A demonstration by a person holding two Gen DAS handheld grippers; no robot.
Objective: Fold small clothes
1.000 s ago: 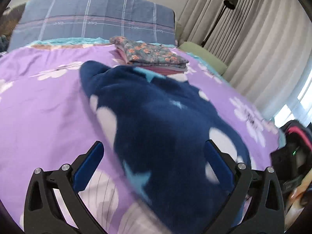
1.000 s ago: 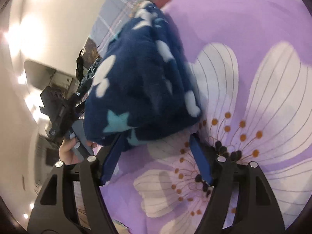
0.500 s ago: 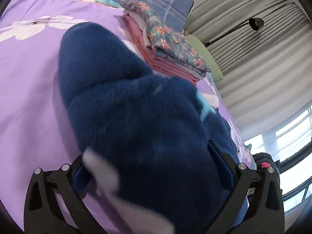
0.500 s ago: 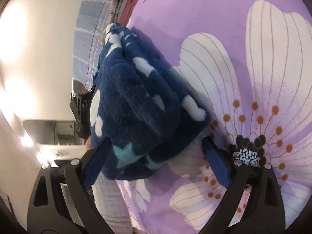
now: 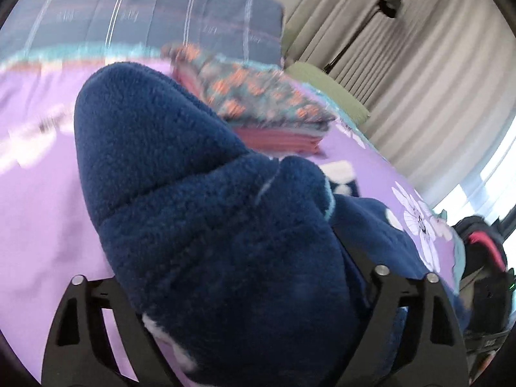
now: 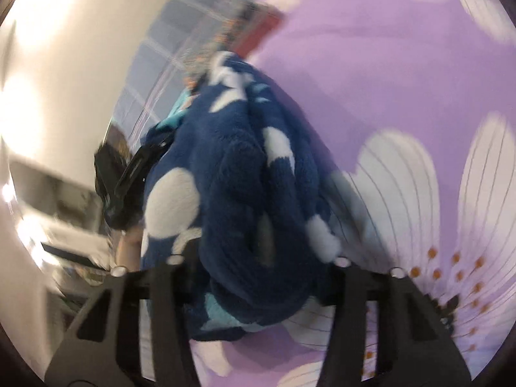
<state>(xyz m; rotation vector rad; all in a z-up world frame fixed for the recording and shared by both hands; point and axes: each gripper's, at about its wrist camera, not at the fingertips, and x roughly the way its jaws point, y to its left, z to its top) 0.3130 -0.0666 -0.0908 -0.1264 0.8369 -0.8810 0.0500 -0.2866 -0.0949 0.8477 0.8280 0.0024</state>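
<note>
Navy fleece with white blobs and pale-blue stars — the small garment [image 5: 206,225] lies bunched on the purple flowered bedspread [image 5: 38,193], its long axis running from the grippers toward the checked pillow [image 5: 145,9] and the stack of folded clothes [image 5: 258,109]. The left gripper [image 5: 225,290] has its jaws, just closing, on either side of the near end, though the fleece hides whether the pads press; the right gripper [image 6: 258,277], jaws also just closing, pinches the other bunched end. Only the left view shows the curtains [image 5: 419,80] and lamp [image 5: 387,3] — only the right shows the left gripper's black body and a hand [image 6: 127,248].
</note>
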